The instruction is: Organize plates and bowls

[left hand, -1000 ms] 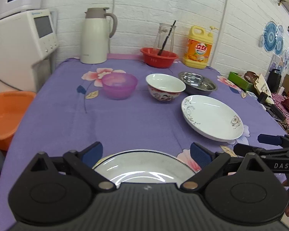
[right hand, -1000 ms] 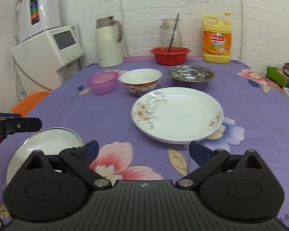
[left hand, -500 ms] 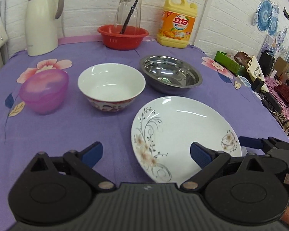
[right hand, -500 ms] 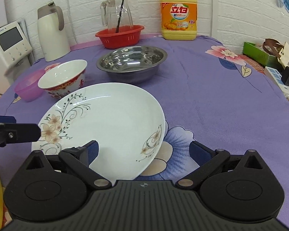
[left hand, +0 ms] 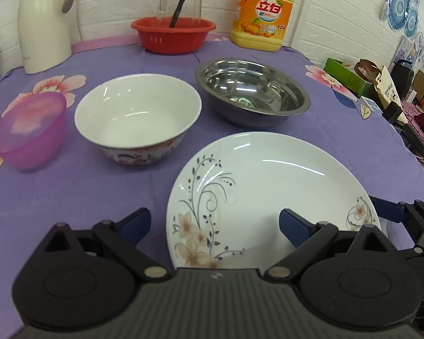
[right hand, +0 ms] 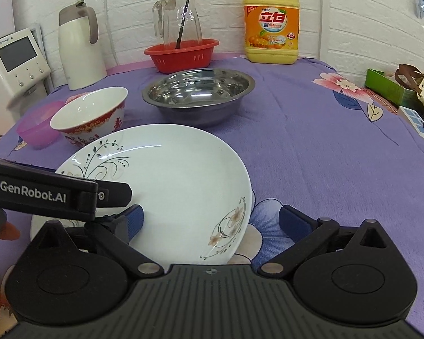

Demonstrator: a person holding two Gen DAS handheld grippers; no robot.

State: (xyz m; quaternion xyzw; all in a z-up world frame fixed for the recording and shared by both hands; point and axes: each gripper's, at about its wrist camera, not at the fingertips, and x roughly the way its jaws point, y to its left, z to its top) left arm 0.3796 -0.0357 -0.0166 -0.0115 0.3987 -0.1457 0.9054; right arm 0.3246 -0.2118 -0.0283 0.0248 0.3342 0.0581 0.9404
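Observation:
A white floral plate (left hand: 271, 195) lies on the purple tablecloth; it also shows in the right wrist view (right hand: 166, 186). My left gripper (left hand: 214, 223) is open, its fingers straddling the plate's near left rim. My right gripper (right hand: 209, 221) is open over the plate's near right rim. Behind stand a white ceramic bowl (left hand: 138, 115), a steel bowl (left hand: 251, 96) and a small pink bowl (left hand: 28, 132). The left gripper's body (right hand: 56, 195) crosses the right wrist view at the left.
At the back stand a red basket (left hand: 172, 34) with a glass jug, a yellow detergent bottle (left hand: 263, 14) and a white thermos (left hand: 42, 22). A white appliance (right hand: 17, 65) stands at the left. Clutter (left hand: 381, 84) lies off the table's right edge.
Both grippers have moved forward and right from the steel-rimmed plate at the near left towards the floral plate, and now sit at its near rim. Both stay open.

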